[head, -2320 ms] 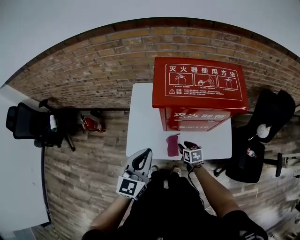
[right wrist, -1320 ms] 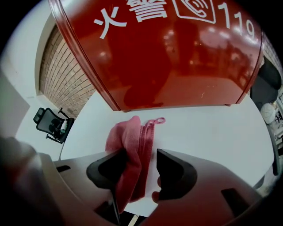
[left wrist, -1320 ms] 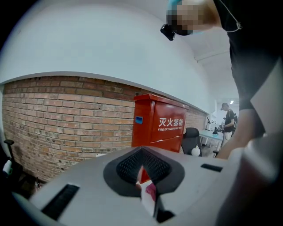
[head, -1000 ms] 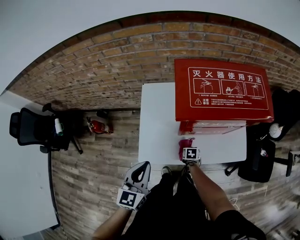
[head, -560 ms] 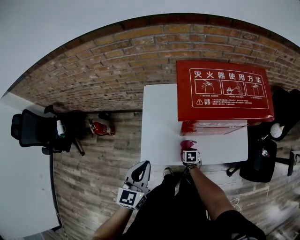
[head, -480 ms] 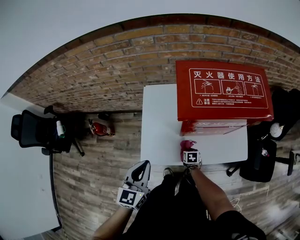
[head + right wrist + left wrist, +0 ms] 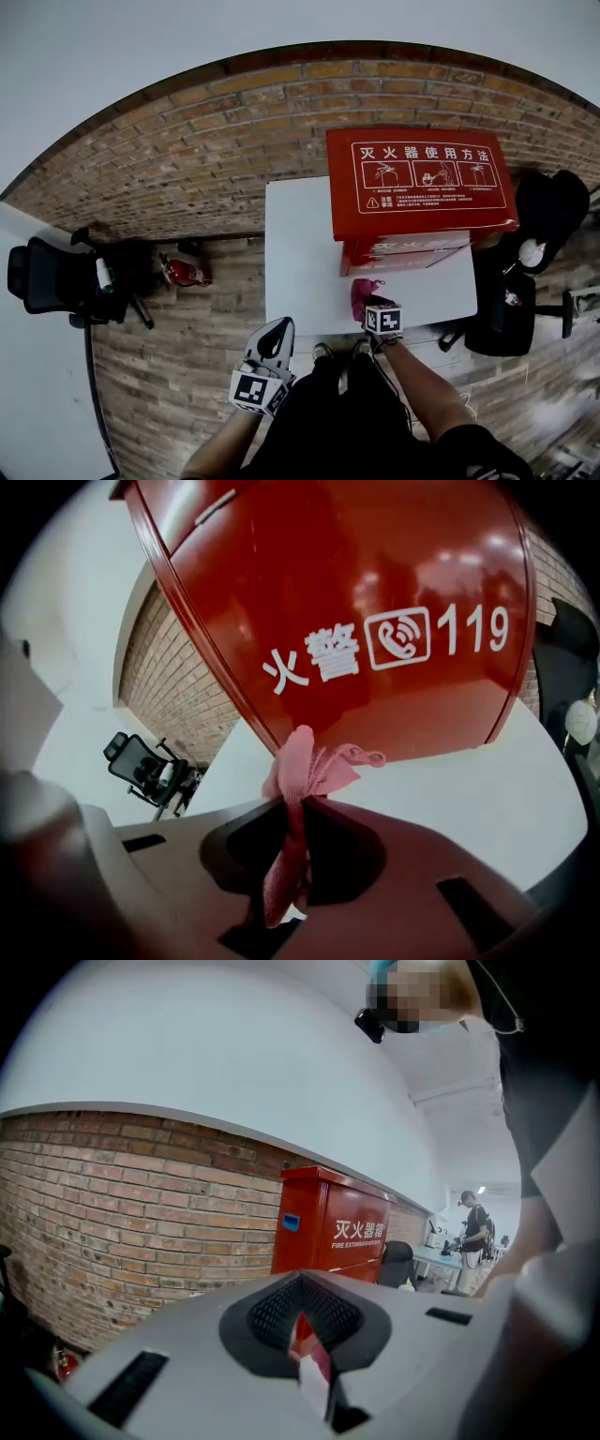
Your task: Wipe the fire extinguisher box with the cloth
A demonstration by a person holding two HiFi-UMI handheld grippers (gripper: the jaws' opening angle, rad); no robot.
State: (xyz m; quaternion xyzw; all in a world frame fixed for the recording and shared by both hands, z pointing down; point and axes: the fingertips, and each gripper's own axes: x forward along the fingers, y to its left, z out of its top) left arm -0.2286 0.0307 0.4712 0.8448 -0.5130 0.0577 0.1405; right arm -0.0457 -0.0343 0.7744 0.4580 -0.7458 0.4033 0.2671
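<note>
Right gripper [image 7: 296, 810]: jaws clamped tight on the pink cloth [image 7: 311, 764], which bunches up out of the tips just in front of the lower front panel of the red fire extinguisher box [image 7: 375, 621]. It looks very near the panel, but I can't be sure it is touching. Left gripper [image 7: 309, 1335]: jaws pressed together with nothing between them, held off the near edge of the white table [image 7: 300, 253], well apart from the box standing on that table.
</note>
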